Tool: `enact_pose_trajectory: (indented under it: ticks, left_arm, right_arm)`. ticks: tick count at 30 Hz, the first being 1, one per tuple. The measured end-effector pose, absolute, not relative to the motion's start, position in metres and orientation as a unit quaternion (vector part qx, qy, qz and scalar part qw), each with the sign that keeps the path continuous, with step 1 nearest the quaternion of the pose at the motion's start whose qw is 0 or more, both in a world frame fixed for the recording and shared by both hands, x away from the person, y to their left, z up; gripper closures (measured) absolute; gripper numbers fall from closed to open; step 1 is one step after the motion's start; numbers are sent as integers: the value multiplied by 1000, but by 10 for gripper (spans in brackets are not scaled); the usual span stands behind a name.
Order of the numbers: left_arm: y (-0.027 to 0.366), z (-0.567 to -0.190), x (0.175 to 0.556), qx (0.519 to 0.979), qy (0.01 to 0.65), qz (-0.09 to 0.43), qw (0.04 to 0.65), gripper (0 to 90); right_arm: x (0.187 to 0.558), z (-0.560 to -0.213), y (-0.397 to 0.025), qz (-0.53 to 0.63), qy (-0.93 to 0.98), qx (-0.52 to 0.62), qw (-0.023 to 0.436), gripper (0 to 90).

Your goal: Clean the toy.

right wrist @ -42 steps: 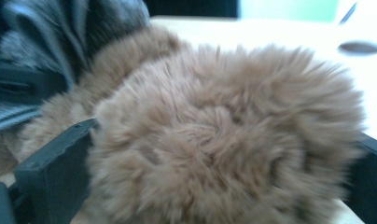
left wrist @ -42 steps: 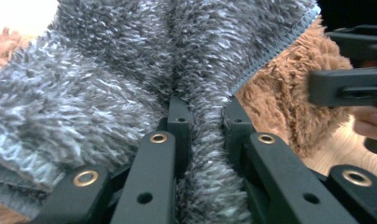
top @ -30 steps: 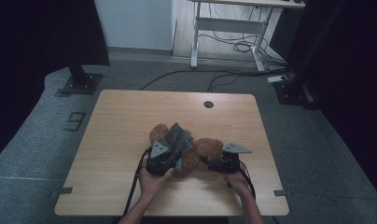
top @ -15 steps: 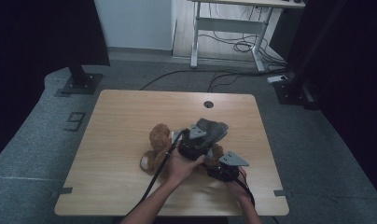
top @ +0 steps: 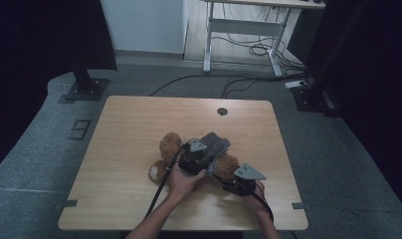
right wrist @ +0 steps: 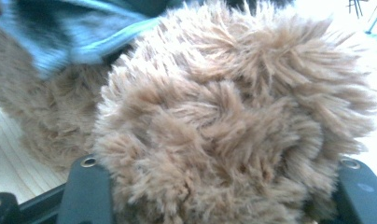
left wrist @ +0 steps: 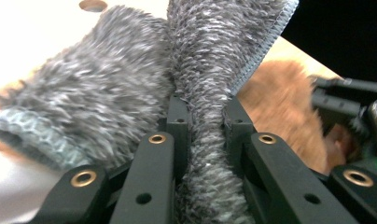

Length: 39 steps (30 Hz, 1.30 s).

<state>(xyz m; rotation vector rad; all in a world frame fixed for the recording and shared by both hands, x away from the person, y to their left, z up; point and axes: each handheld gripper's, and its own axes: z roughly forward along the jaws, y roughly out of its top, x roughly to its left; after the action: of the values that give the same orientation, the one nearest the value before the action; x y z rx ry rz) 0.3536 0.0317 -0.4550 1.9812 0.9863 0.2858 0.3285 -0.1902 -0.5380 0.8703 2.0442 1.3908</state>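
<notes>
A shaggy brown teddy bear [top: 165, 149] lies on the wooden table [top: 124, 129]. The left gripper [left wrist: 203, 112] pinches a fuzzy grey cloth [left wrist: 210, 56] tight over it. The right gripper [right wrist: 214, 186] has its jaws spread wide around the bear's fluffy round part.

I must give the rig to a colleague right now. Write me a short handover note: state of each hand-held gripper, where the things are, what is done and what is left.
Left hand-held gripper: shut on a fold of the grey fuzzy cloth, holding it over the toy.
Right hand-held gripper: jaws stand on either side of a furry part of the brown teddy bear; whether they press it, I cannot tell.
Things: the bear lies on the wooden table, near the front edge, with the cloth across its middle.
Done: cloth gripped and brought onto the bear.
Left: probably to finish putting the cloth on or around the bear, then release both.
</notes>
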Motion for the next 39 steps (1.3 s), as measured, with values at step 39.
enact_pose_trajectory:
  ticks: [39]
  left_arm:
    - [61,-447,361,796,412,137,422,764]
  right_arm:
    - [329,-541,-195,522,753,307,258,372]
